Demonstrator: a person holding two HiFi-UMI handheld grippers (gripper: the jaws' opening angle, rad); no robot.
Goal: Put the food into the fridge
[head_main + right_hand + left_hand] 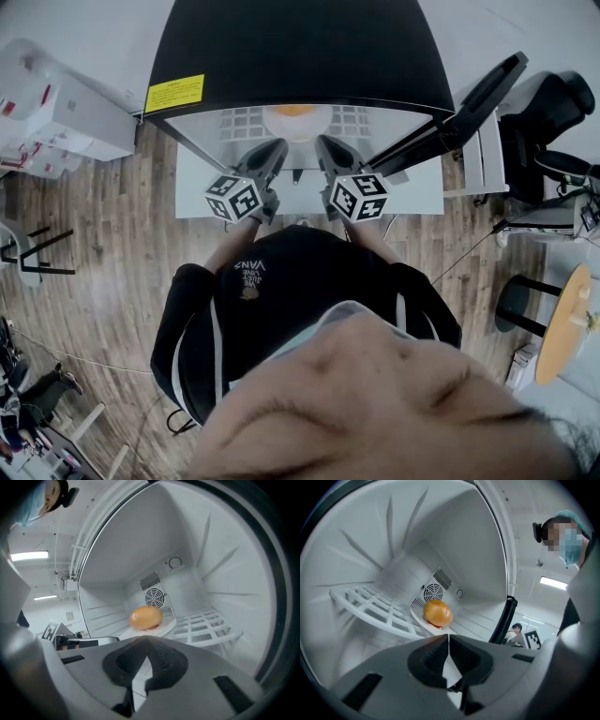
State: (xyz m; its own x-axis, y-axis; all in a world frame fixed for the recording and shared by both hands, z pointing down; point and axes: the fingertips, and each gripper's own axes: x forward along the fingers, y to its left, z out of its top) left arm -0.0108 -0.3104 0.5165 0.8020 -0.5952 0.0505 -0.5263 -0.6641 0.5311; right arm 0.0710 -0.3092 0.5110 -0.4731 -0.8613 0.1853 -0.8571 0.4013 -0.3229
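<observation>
Your left gripper [448,638] is closed tight, with nothing between its jaws. The bun [438,613] already sits on a white plate [167,626] on the fridge [454,536] shelf [370,605], at 12 o'clock from both grippers. It is judged light, soft and easily crushed. If you move it, take the plate rim, or the bun's sides gently. Your right gripper [144,643] is likewise closed and empty.

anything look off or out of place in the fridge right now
Nothing stands out. The bun sits squarely on its white plate on the wire shelf, with nothing spilled. The left gripper and right gripper are shut and empty. The fridge door is open.
</observation>
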